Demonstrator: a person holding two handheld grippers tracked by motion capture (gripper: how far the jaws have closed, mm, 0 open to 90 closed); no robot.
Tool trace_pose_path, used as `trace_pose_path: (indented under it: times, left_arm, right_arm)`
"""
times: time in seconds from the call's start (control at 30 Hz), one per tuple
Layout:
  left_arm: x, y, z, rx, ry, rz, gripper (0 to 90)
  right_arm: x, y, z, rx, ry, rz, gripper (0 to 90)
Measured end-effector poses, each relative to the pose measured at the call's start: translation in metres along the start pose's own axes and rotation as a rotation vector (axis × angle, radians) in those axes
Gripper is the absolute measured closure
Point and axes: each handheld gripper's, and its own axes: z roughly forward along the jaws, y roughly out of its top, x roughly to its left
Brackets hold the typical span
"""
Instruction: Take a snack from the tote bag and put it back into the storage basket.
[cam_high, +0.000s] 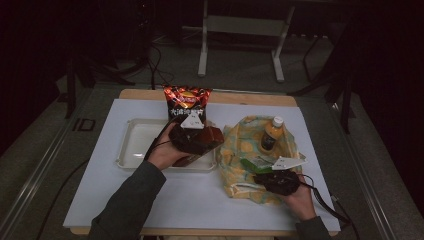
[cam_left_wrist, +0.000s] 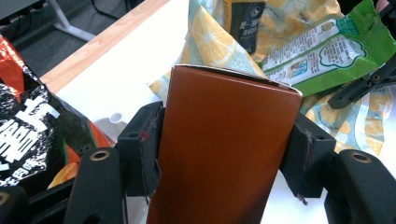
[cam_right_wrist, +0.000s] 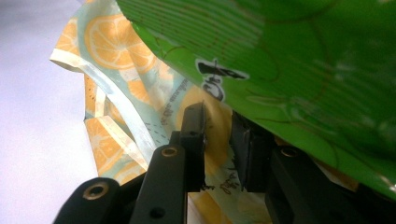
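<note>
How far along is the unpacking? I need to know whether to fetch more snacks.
Done: the chip bag stands at the tray's far edge. In hand: the left gripper clamps a brown box above the tray; the right gripper pinches the orange-print bag beside the green packet. Left: the green packet and juice bottle on that bag.

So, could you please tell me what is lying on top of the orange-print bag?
On the orange-print bag lie a juice bottle and a green packet. The right tool grips the packet's edge. Whatever is inside or beneath the bag stays hidden.
</note>
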Motion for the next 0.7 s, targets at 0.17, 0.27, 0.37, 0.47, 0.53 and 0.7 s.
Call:
trace_pose_path:
  times: [0.17, 0.27, 0.37, 0.47, 0.53, 0.7]
  left_arm:
    - [-0.001, 0.000, 0.003, 0.002, -0.008, 0.000, 36.8]
    - [-0.003, 0.000, 0.009, 0.020, -0.016, 0.010, 36.3]
    - [-0.004, -0.001, 0.012, 0.024, -0.019, 0.013, 35.8]
    - [-0.004, -0.003, 0.014, 0.032, -0.024, 0.007, 35.2]
    - [-0.004, -0.004, 0.015, 0.038, -0.026, 0.004, 34.8]
    - [-0.002, -0.007, 0.014, 0.044, -0.025, -0.005, 33.7]
  right_arm:
    - [0.001, 0.000, 0.001, 0.005, 0.002, 0.001, 75.0]
    - [0.001, 0.000, 0.001, 0.006, 0.002, 0.001, 75.0]
    - [0.001, 0.000, 0.001, 0.006, 0.002, 0.000, 75.0]
    - [0.001, -0.001, 0.001, 0.006, 0.003, -0.002, 75.0]
    - [0.001, -0.001, 0.001, 0.007, 0.004, -0.003, 75.0]
    - [0.001, -0.001, 0.001, 0.009, 0.004, -0.005, 75.0]
